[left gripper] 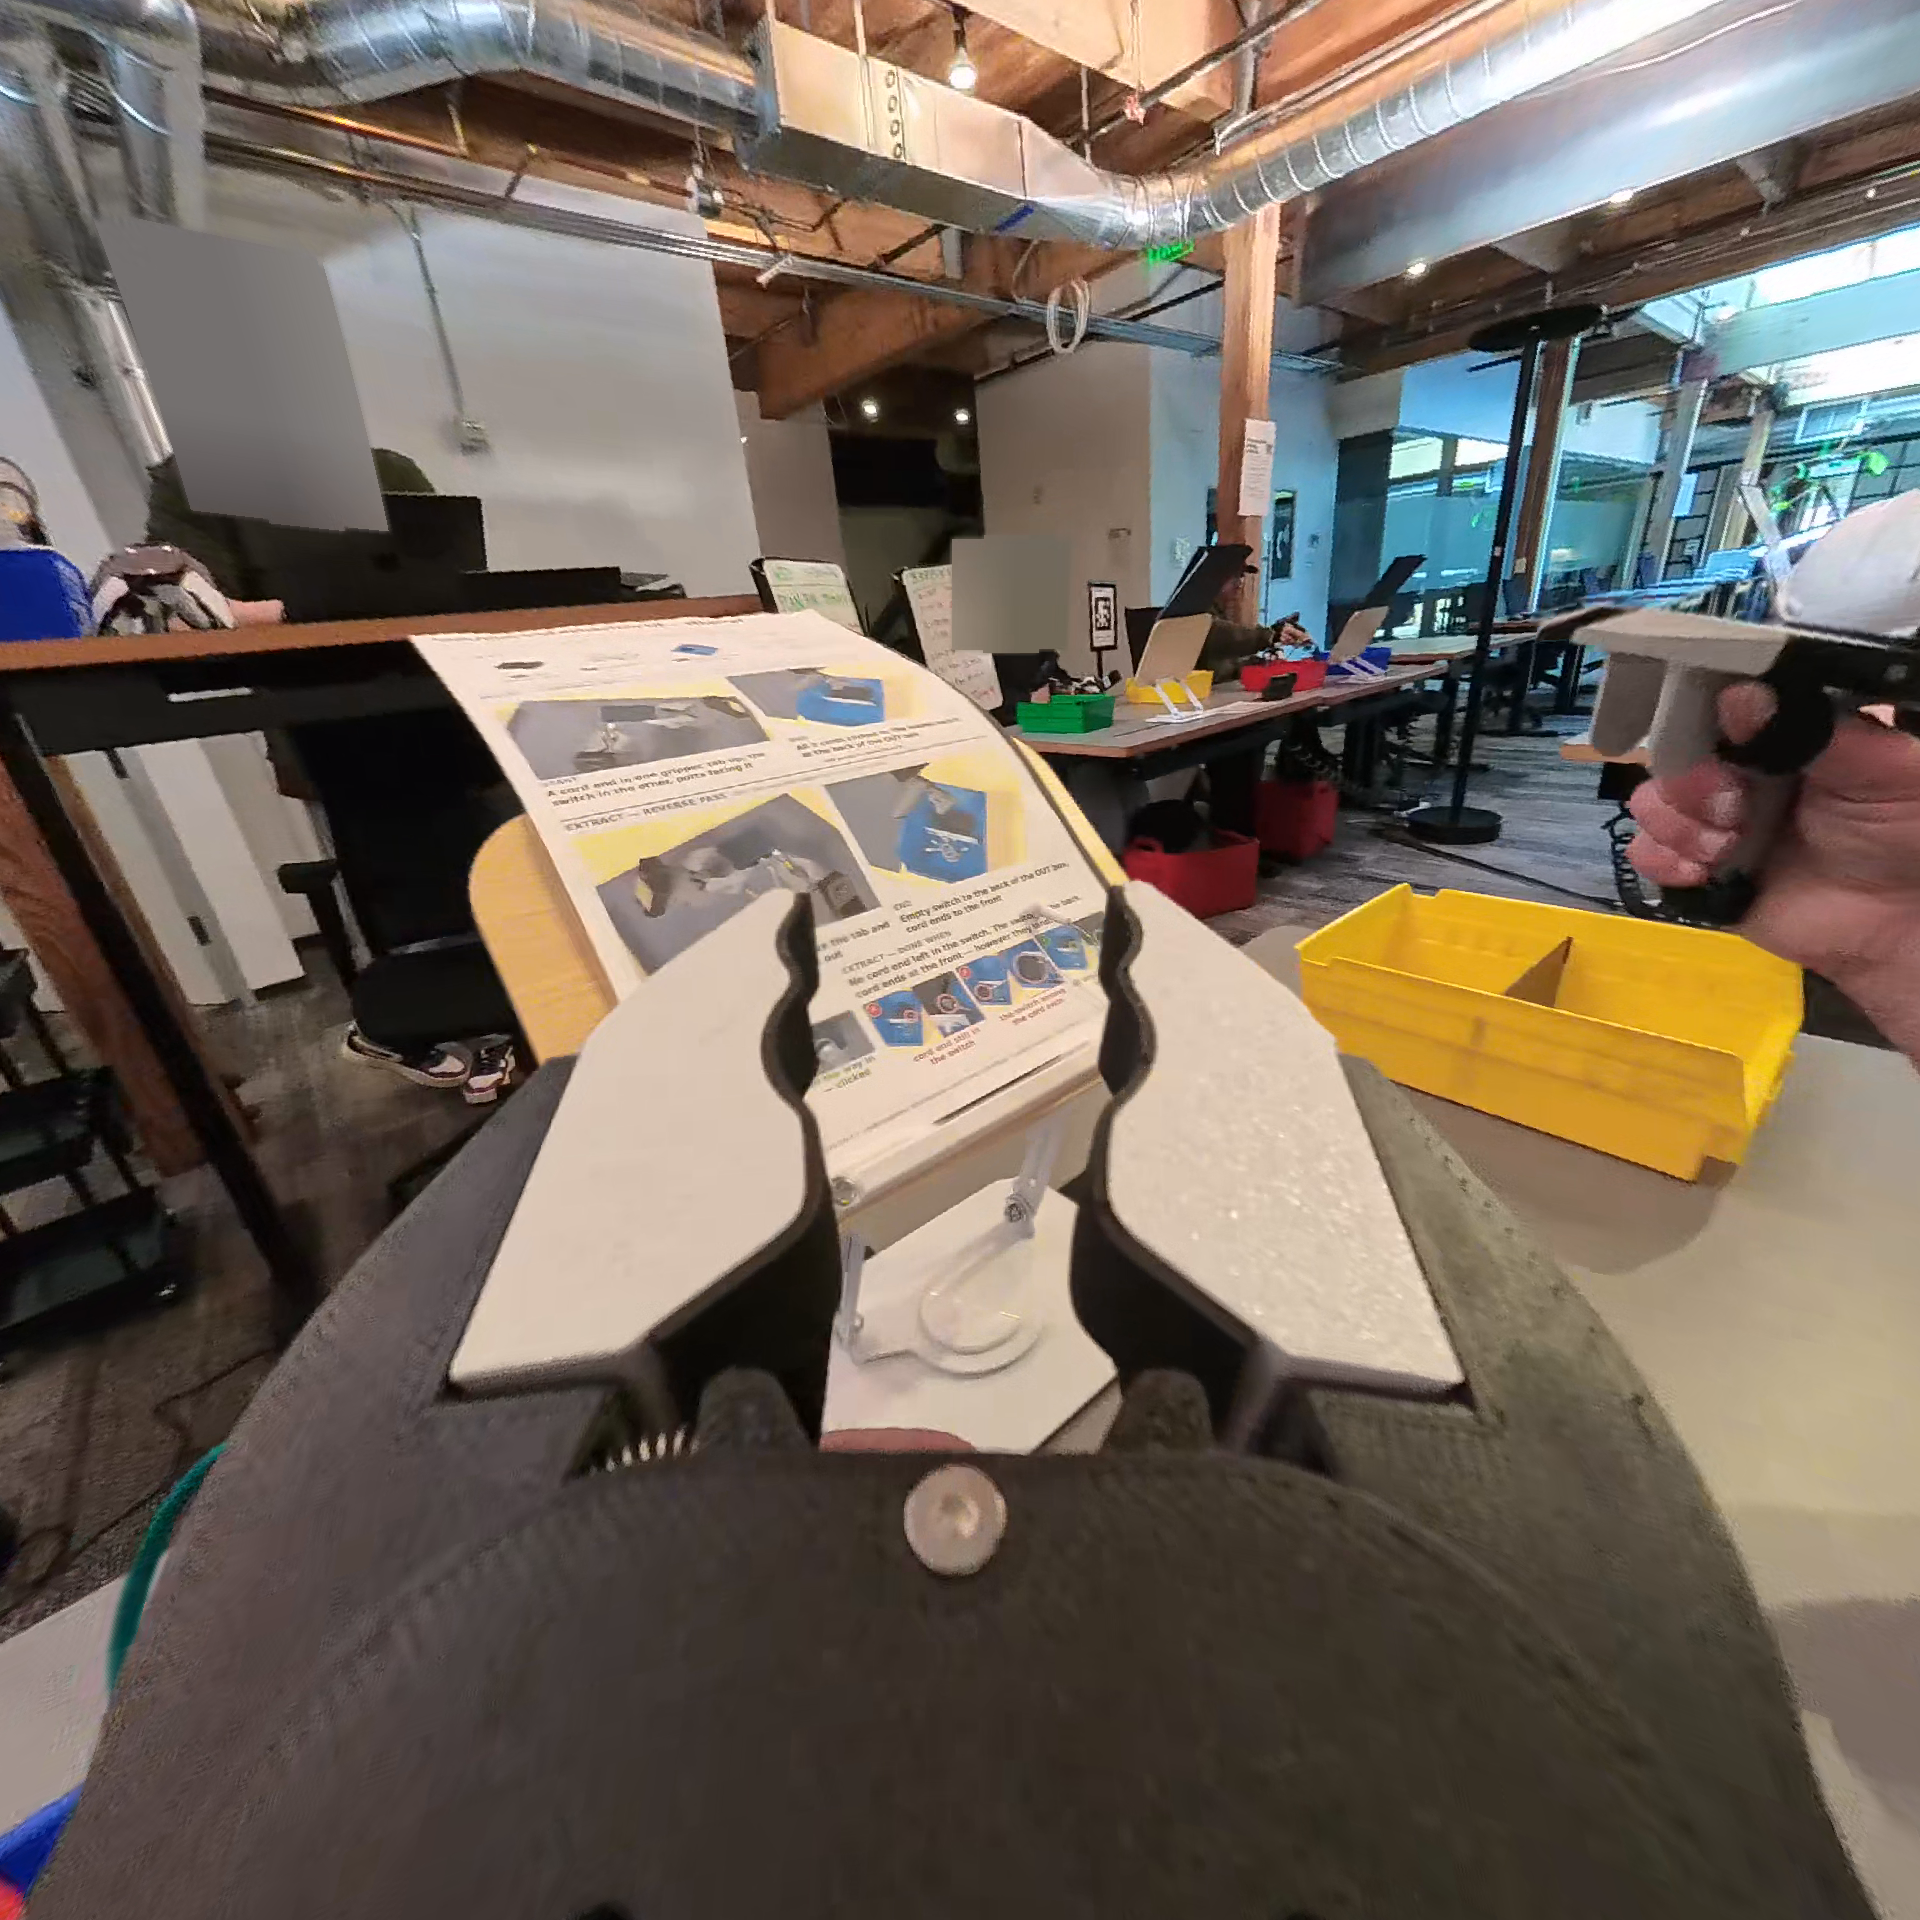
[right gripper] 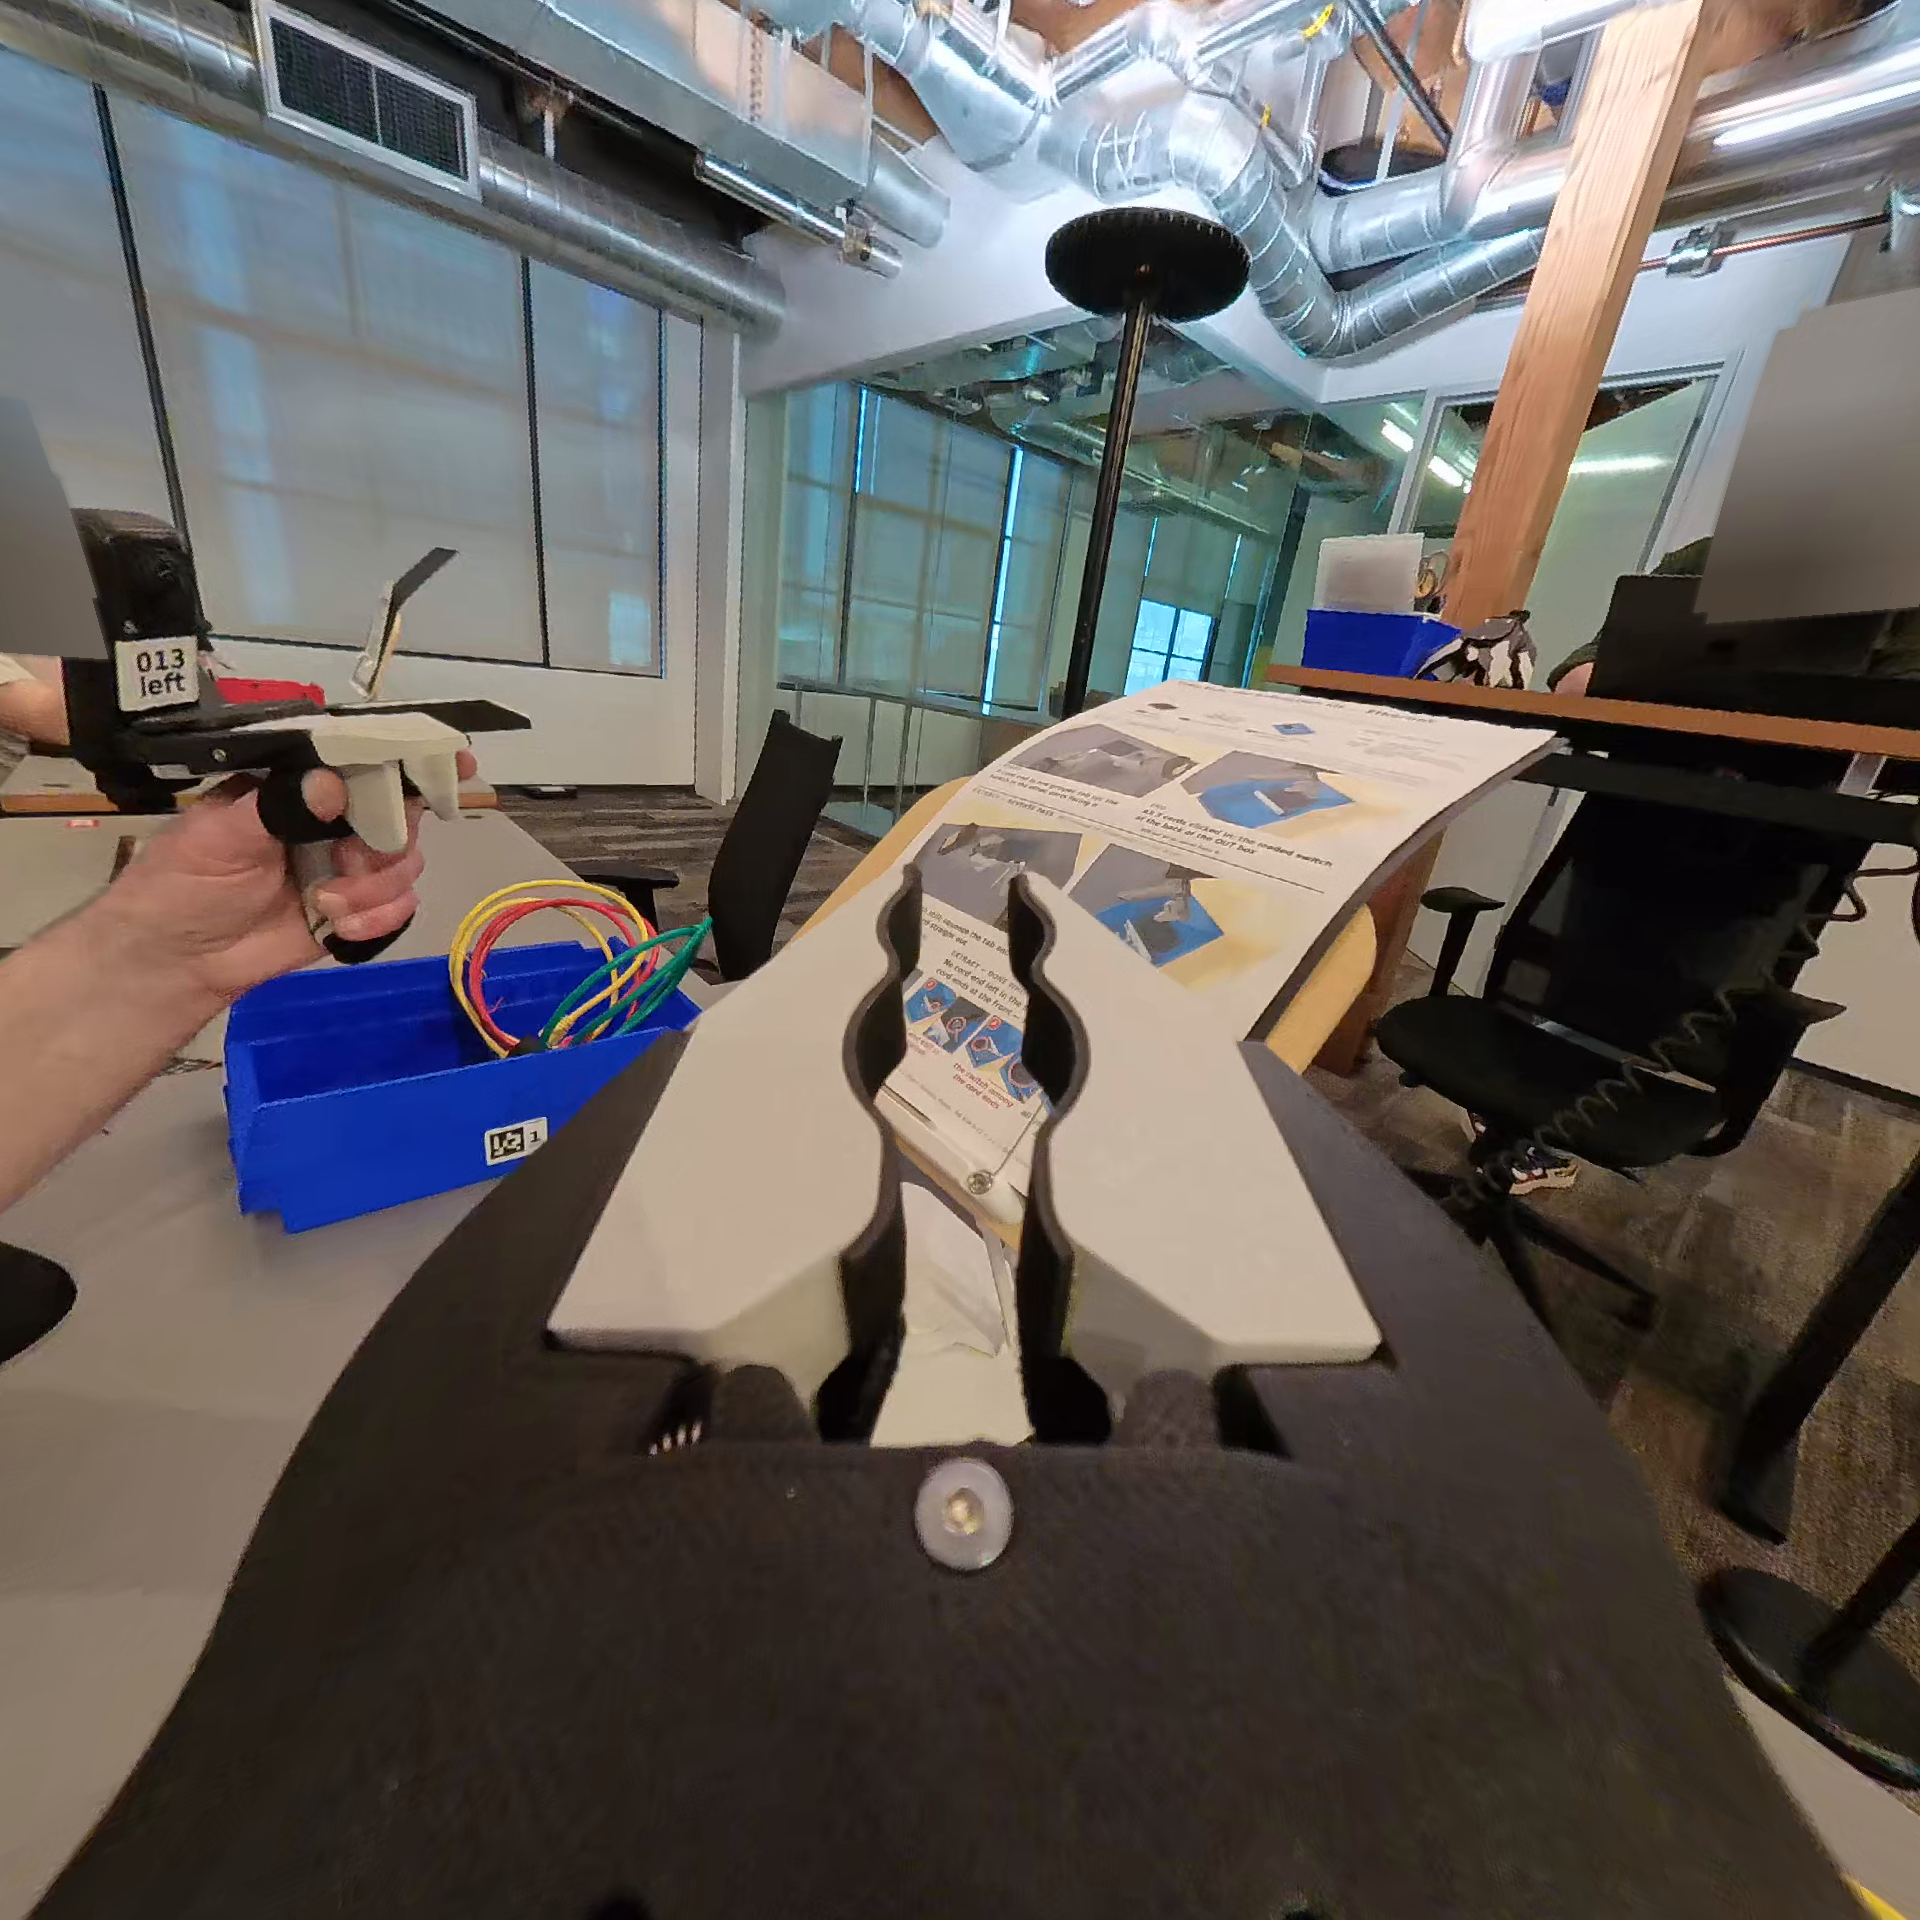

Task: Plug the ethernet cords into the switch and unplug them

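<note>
Grey, wave-edged fingers with black inner pads make up both tongs, and both are raised above the pale grey table (right gripper: 187, 1382) with nothing between the fingers. The left gripper (left gripper: 954, 940) stands wide apart, its gap framing the lower part of the printed instruction sheet (left gripper: 748, 769) on a tilted wooden stand with a clear acrylic foot. The right gripper (right gripper: 964, 914) is parted by a narrower gap, the tips close but not touching, and it points at the same sheet.

The ethernet cords (right gripper: 561, 961), thin loops of yellow, red and green cable, sit in the rear compartment of the blue plastic bin (right gripper: 364, 1122), which rests on the table left of the right gripper. The loops rise above the bin rim. A dark object lies among the cable ends; whether it is the switch cannot be told.

In the left wrist view, the yellow plastic bin with a cardboard divider (left gripper: 1548, 1023) rests on the table to the right of the stand, and the visible compartments hold nothing. Each wrist view shows the opposite gripper farther off, held by a bare hand (right gripper: 260, 883) on a pistol-style handle.
</note>
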`<state>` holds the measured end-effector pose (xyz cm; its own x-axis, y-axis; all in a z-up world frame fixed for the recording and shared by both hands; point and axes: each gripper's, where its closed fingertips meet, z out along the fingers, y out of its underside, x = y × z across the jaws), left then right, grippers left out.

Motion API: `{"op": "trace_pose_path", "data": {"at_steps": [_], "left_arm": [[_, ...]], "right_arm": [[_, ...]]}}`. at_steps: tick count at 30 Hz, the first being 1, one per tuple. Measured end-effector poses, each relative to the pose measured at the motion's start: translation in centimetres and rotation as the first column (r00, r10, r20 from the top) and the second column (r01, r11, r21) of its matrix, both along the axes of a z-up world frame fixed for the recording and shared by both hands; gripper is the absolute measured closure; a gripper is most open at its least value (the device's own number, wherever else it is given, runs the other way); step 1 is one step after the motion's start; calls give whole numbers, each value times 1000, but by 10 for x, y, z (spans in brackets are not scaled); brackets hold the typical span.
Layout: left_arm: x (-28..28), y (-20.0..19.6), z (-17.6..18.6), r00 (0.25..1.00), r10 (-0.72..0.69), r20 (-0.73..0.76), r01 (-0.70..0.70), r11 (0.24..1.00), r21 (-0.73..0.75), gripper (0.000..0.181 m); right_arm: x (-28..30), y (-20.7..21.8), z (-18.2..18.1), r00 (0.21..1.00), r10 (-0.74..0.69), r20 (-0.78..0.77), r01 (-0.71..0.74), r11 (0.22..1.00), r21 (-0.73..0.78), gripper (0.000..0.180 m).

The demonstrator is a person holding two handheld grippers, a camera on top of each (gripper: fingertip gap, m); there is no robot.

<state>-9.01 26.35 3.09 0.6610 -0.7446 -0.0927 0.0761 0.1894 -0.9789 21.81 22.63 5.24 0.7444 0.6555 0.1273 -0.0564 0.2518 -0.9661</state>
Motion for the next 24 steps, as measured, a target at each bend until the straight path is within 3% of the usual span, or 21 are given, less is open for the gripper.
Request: {"op": "trace_pose_path", "data": {"at_steps": [8, 13, 18, 24], "left_arm": [[-7, 1, -3, 999, 11, -42, -11, 1000, 16, 128], [-24, 8, -1, 1000, 11, 28, -11, 1000, -4, 130], [-13, 7, -8, 999, -26, 30, 27, 999, -21, 130], [41, -2, -35, 987, -160, -29, 157, 984, -85, 129]], "right_arm": [[9, 1, -6, 1000, 0, 6, 0, 1000, -2, 161], [7, 7, -12, 1000, 5, -12, -6, 1000, -20, 158], [-28, 17, -29, 998, 38, 44, -36, 998, -42, 155], [-96, 20, -62, 979, 169, 114, -156, 982, -109, 153]]}}
